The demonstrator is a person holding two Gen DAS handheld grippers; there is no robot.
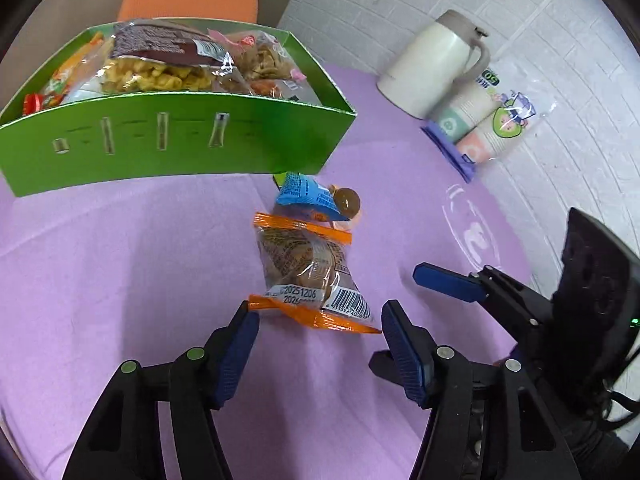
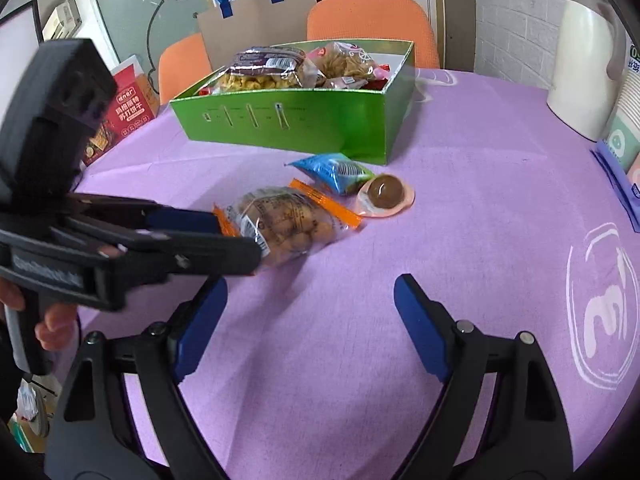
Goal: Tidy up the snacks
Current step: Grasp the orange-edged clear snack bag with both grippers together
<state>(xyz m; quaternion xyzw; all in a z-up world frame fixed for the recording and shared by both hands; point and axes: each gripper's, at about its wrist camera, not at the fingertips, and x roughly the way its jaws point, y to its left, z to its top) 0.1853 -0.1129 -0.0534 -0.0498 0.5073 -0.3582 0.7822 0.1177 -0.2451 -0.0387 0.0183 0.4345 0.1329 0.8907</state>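
Astride orange-sealed packet (image 1: 310, 276): left tongs (image 1: 316, 322), agape.

Left wrist cam sits low and close, looking forward past its own fingers at the orange-edged snack bag (image 1: 310, 268), green box (image 1: 176, 140) beyond. Right wrist cam sits further back, to the right, facing the same way. Both share bag, box, purple tablecloth (image 1: 120, 260), white jug (image 1: 432, 64).

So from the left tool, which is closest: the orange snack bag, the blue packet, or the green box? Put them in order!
From the left tool, in its own view:
1. Orange snack bag, right at the fingertips.
2. Blue packet, just behind the bag.
3. Green box, farthest, back left.
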